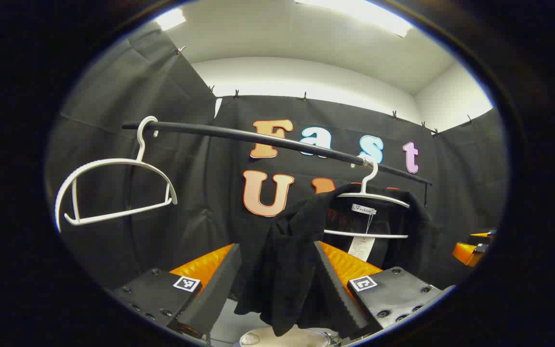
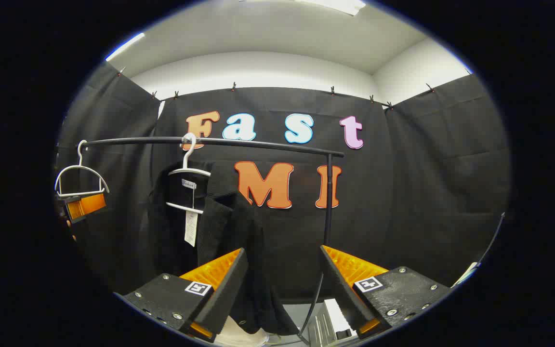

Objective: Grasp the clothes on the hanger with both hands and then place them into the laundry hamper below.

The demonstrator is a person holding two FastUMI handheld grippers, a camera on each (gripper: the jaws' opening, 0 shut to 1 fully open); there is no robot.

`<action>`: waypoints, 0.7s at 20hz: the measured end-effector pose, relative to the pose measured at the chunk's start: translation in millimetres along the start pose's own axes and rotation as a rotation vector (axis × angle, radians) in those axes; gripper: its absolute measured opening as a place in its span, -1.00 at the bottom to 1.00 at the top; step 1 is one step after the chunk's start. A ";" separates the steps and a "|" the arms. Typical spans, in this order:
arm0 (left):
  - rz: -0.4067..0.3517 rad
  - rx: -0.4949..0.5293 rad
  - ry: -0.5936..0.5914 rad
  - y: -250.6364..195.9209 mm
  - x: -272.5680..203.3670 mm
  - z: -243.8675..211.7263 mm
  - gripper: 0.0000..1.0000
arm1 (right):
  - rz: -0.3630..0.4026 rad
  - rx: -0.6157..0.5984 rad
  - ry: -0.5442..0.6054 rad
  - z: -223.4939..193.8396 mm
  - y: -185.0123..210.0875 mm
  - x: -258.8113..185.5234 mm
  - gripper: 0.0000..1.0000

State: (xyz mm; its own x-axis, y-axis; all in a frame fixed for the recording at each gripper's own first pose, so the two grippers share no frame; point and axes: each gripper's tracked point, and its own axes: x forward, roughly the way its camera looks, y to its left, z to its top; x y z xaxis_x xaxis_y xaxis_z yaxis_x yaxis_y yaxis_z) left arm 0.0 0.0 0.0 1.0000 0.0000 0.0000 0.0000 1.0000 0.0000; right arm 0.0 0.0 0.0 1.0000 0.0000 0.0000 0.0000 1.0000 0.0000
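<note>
A black garment hangs from a white hanger on the black rail. One shoulder has slid off the hanger and droops forward. My left gripper is open, and that drooping cloth hangs between its fingers. In the right gripper view the same garment hangs on its hanger. Its lower edge falls beside the left finger of my right gripper, which is open. A pale hamper rim shows below the cloth.
An empty white hanger hangs at the rail's other end. The rail's upright post stands just beyond my right gripper. A paper tag dangles from the garment's collar. Part of the other gripper shows at the right edge.
</note>
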 end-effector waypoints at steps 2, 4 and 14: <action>0.027 0.021 -0.010 -1.0 -4.2 5.5 0.93 | 0.010 0.012 -0.004 1.1 -7.3 0.9 0.84; 0.053 0.023 -0.018 0.6 -9.9 10.7 1.00 | 0.009 0.022 -0.008 2.6 -16.6 1.3 0.85; 0.084 0.058 -0.040 -3.1 -15.8 23.7 0.94 | -0.013 0.021 -0.016 3.2 -44.7 2.7 0.84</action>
State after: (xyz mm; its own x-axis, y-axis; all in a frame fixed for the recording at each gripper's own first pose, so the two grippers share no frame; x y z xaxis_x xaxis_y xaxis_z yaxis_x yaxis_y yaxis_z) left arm -15.8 -3.1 23.7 0.9956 0.0831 0.0423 -0.0854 0.9948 0.0558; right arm 2.7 -44.7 3.2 0.9998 -0.0134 0.0158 0.0130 0.9997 0.0214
